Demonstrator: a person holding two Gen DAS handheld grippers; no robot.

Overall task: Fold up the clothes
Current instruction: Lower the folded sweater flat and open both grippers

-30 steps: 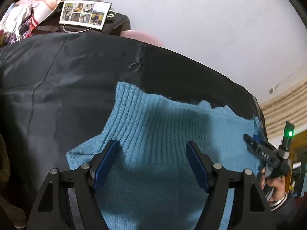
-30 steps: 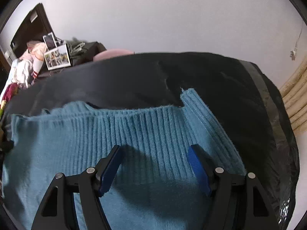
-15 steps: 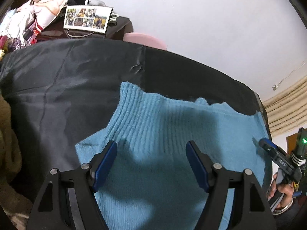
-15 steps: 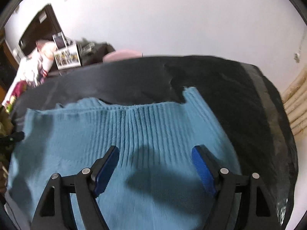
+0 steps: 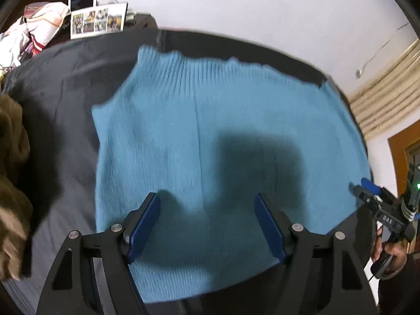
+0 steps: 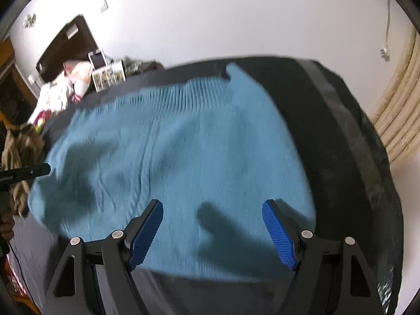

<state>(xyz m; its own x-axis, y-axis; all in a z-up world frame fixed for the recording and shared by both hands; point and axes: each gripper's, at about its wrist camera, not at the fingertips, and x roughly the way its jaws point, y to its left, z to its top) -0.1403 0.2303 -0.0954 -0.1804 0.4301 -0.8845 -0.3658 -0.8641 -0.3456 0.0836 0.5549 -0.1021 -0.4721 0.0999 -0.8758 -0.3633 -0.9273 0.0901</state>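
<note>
Blue sweater (image 5: 210,136) flat on black sheet (image 5: 65,99). Left tongs (image 5: 207,225) wide, empty. Right tongs (image 6: 212,228) wide, empty.

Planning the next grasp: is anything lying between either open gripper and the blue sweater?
Nothing visible. The left gripper and right gripper both hang open directly over the blue sweater, spread on the black cover. The brown garment sits off the sweater's left edge, clear of both.
</note>
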